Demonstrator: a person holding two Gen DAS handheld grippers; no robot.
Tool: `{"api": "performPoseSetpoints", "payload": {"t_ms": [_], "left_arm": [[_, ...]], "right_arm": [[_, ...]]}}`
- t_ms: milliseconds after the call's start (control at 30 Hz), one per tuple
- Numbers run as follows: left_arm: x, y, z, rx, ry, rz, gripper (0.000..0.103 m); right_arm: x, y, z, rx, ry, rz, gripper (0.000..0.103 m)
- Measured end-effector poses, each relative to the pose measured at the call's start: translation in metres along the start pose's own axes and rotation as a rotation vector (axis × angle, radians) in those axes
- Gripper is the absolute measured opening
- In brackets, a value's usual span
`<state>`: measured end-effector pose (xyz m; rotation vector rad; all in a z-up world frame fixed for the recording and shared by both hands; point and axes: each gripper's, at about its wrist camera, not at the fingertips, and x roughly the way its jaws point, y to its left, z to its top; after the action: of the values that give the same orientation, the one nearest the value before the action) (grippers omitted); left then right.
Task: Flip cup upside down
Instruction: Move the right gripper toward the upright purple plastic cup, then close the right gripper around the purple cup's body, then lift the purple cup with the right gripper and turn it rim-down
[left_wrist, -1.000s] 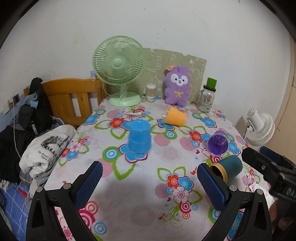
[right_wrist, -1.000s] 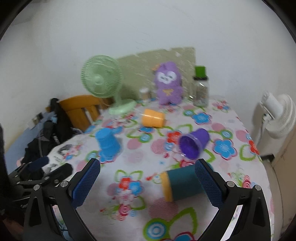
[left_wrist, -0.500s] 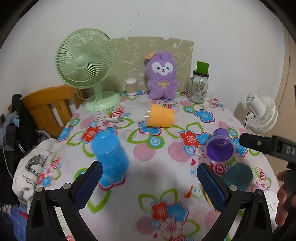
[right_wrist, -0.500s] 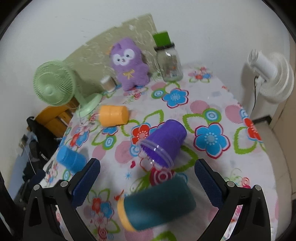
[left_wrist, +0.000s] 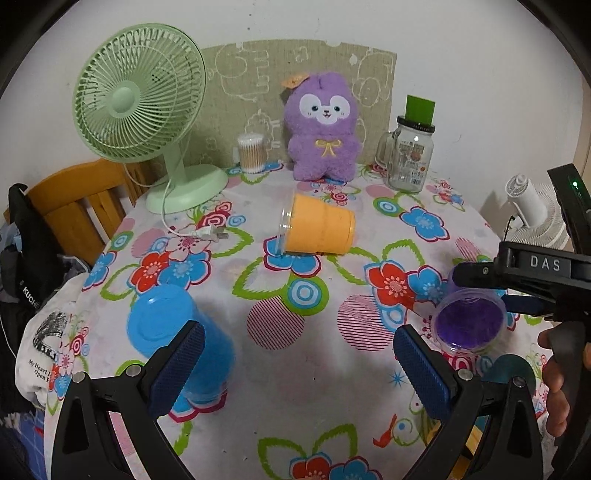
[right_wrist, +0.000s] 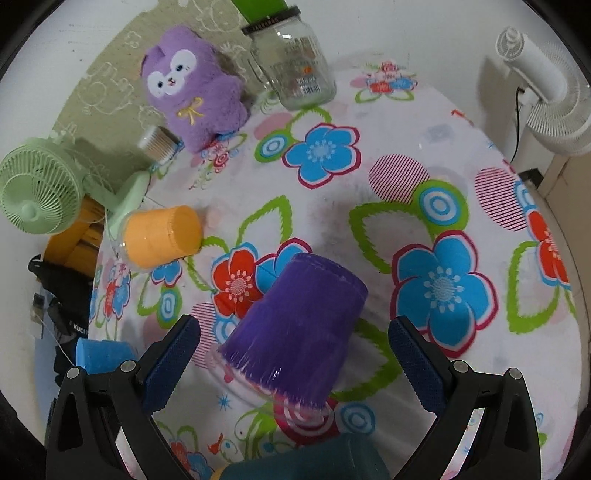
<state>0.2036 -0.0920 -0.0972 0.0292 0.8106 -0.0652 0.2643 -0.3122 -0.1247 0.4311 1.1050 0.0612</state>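
Observation:
A purple cup (right_wrist: 295, 328) lies on its side on the flowered tablecloth, its mouth toward my right gripper (right_wrist: 293, 363), which is open with the cup between its pads, not touching. The purple cup also shows in the left wrist view (left_wrist: 469, 325), under the right gripper. An orange cup (left_wrist: 319, 229) lies on its side mid-table. A blue cup (left_wrist: 177, 339) stands upside down by my open, empty left gripper (left_wrist: 299, 363). A teal cup (right_wrist: 310, 461) lies at the near edge.
At the back stand a green desk fan (left_wrist: 144, 107), a purple plush toy (left_wrist: 323, 129), a glass jar (left_wrist: 410, 155) and a cotton-swab tub (left_wrist: 252, 153). A wooden chair (left_wrist: 81, 206) with clothes is left. A white fan (right_wrist: 546, 88) stands off the table's right.
Both grippers moved forward over the table. The right gripper closed in over the purple cup, which now sits between its open pads. The teal cup slid to the bottom edge.

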Motion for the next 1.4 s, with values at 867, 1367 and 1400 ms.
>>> {"api": "performPoseSetpoints", "payload": {"t_ms": [867,1367,1400], "left_arm": [[0.007,-0.005,0.003,0.043,0.013,0.017,0.103],[-0.046,0.014,-0.015,0.017,-0.035,-0.008,0.103],[-0.053,0.017,-0.02,0.011,-0.041,-0.005,0.103]], "right_arm": [[0.019,0.03,0.001,-0.11,0.062,0.014,0.064],[-0.037,0.074,-0.042,-0.226,-0.002,0.133,0.064],[-0.041,0.079,-0.047,-0.238,-0.004,0.141,0.064]]}}
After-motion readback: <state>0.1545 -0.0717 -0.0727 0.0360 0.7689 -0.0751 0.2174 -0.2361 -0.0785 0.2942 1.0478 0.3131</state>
